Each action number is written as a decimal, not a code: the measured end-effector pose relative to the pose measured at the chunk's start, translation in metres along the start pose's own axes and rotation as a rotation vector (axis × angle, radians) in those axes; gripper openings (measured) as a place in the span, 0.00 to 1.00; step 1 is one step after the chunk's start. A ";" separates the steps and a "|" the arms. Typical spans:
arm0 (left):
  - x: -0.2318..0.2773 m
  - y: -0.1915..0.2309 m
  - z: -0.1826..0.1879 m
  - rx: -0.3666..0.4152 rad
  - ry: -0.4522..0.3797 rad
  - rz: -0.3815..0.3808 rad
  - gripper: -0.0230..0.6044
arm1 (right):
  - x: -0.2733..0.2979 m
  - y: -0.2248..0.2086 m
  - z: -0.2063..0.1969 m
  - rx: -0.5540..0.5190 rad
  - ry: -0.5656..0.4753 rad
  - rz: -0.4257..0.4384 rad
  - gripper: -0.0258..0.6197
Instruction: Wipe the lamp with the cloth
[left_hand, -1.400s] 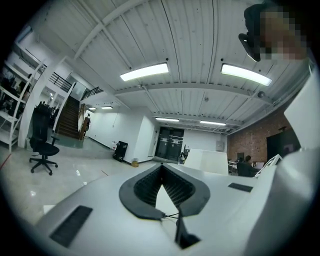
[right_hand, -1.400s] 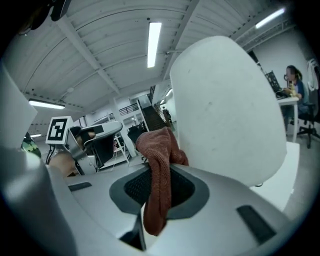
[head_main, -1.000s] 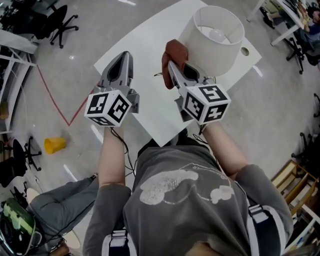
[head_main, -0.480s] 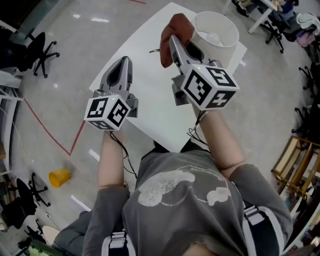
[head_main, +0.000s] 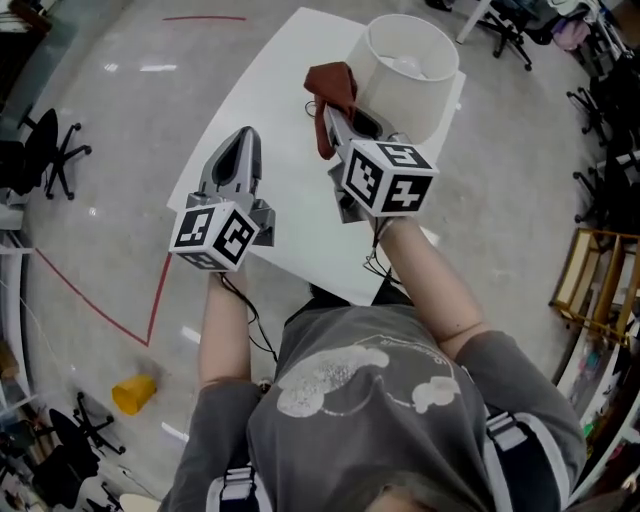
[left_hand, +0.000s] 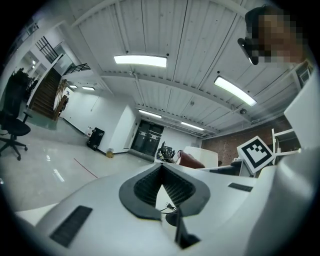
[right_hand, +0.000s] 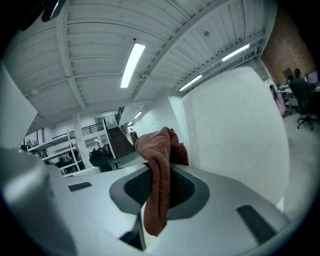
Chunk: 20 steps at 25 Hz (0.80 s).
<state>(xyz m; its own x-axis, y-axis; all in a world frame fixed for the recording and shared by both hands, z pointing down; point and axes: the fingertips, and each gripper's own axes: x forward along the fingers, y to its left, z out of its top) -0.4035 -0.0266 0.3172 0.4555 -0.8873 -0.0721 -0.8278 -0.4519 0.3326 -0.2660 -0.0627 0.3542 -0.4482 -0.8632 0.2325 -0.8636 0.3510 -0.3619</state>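
A white lamp (head_main: 408, 75) with a drum shade stands on the far part of the white table (head_main: 280, 150); its bulb shows inside the open top. My right gripper (head_main: 330, 115) is shut on a rust-red cloth (head_main: 332, 88), held just left of the shade. In the right gripper view the cloth (right_hand: 159, 180) hangs over the shut jaws and the shade's white wall (right_hand: 235, 130) fills the right side, very close. My left gripper (head_main: 240, 160) hovers over the table's left half, jaws shut with nothing between them. From the left gripper view the cloth (left_hand: 191, 160) and shade (left_hand: 202, 155) appear small, ahead to the right.
A thin dark cable end (head_main: 312, 105) lies on the table by the cloth. Office chairs (head_main: 45, 155) stand at the left, more chairs and desks (head_main: 510, 30) beyond the table. A yellow cone (head_main: 133, 393) and red floor tape (head_main: 100, 300) lie on the grey floor.
My right gripper, with the cloth, has drawn in against the left side of the lampshade. The head view has swung, so the table sits more central. The left gripper has kept its pose.
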 end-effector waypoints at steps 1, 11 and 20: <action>0.000 0.000 -0.003 -0.004 0.004 0.002 0.05 | 0.001 -0.004 -0.008 0.002 0.018 -0.006 0.13; -0.024 0.012 -0.022 -0.041 0.012 0.097 0.05 | 0.001 -0.017 -0.085 -0.014 0.200 0.018 0.13; -0.046 -0.003 -0.036 -0.018 -0.016 0.266 0.05 | -0.016 -0.009 -0.120 -0.067 0.319 0.239 0.13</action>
<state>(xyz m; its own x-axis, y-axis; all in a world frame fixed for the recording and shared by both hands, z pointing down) -0.4096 0.0188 0.3537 0.2175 -0.9760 0.0056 -0.9116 -0.2011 0.3585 -0.2793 -0.0084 0.4621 -0.6781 -0.6023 0.4213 -0.7350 0.5599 -0.3826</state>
